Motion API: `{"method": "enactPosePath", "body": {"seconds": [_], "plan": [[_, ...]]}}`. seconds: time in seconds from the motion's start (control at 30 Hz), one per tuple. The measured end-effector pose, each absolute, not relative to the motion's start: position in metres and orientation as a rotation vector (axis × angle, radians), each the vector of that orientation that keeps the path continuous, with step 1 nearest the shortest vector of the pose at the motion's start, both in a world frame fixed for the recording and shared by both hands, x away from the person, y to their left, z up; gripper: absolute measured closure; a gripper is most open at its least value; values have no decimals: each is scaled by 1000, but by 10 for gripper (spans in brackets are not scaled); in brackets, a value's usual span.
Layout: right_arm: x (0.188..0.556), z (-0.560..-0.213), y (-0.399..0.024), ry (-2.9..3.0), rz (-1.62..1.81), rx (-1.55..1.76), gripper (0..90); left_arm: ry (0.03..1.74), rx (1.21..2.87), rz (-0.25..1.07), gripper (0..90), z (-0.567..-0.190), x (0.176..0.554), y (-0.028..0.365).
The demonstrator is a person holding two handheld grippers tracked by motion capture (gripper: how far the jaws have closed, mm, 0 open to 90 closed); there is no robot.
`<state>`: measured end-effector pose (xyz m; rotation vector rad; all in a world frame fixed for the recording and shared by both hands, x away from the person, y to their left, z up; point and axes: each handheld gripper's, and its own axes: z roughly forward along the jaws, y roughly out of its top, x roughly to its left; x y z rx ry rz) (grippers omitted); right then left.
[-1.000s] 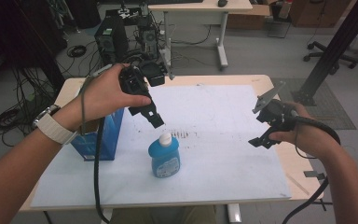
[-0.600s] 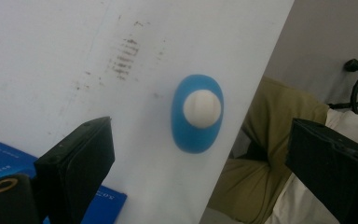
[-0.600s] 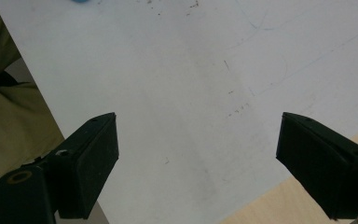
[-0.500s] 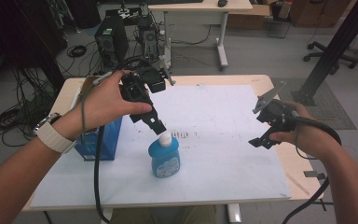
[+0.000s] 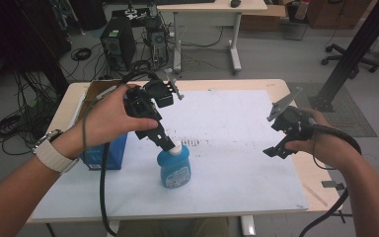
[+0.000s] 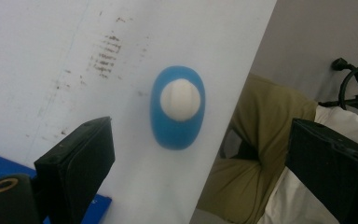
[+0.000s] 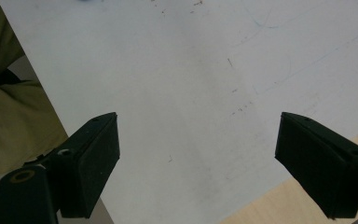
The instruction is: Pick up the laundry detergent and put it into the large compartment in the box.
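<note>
- Blue bottle (image 5: 174, 167) w/ white cap (image 5: 176, 147): stands upright on white sheet (image 5: 237, 128), near the table's front edge, left of centre. From above in left gripper view it's an oval blue body (image 6: 177, 108) w/ round white top.
- Left gripper (image 5: 167, 143): right over the cap, jaws wide apart, not on it.
- Right gripper (image 5: 275, 148): well apart to the right, above bare sheet, jaws spread, holding nothing.
- Blue box (image 5: 103, 153) just left of bottle, partly under the left wrist.
</note>
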<state>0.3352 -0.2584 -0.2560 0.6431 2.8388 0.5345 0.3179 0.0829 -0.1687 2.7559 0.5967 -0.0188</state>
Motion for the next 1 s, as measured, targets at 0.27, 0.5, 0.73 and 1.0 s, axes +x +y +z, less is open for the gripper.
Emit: {"method": "enactPosePath", "body": {"seconds": [0.27, 0.5, 0.73, 1.0], "plan": [[334, -256, -258, 2838, 536, 644, 137, 595, 2749, 2, 81, -178, 314, 83], [333, -258, -257, 2842, 531, 642, 137, 570, 2740, 3, 75, -184, 310, 81], [331, -258, -257, 2843, 534, 644, 137, 573, 2749, 19, 75, -195, 310, 78], [330, -259, -259, 2843, 532, 647, 137, 555, 2757, 18, 75, -208, 311, 73]]}}
